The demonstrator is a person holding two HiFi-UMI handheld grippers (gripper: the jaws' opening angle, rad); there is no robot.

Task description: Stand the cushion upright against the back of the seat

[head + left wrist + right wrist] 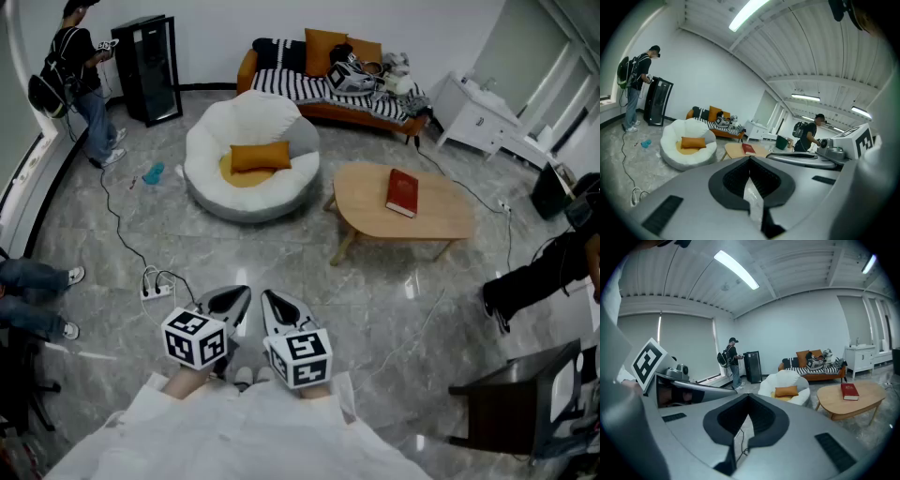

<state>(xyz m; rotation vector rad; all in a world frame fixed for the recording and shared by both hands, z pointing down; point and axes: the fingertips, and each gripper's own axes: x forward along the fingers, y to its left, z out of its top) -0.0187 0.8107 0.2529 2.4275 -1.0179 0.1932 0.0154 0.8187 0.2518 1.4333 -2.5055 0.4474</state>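
Rm: grey marble-look tile floor (309,272), white walls, orange sofa w/ striped cover (295,86) along the far wall. The round white beanbag seat (208,150) sits mid-floor. The task item, a rectangular orange fabric cushion (260,156), lies low in the seat's hollow on a yellow pad, long side across, not propped on the backrest. So the task isn't started.

Left gripper (230,302) and right gripper (284,307) are both held close to the body, side by side, well apart from the seat. Both sets of tongs are pressed together w/ nothing btwn them, only floor visible past the tips.

Risks from here, my read:
- The white power strip w/ cable (157,291) is on the floor just ahead-left. The walk-in could snag it.
- The oval light-wood table (441,220) w/ red book (402,192) stands beside the seat on the R, so the R elbow may clip it.
- The tongs need to spread before contact. If they arrive pressed together they'd just shove the cushion deeper.
- The beanbag back is soft and curved, so the cushion will prob slump fwd if released too early or pinched at one corner only.
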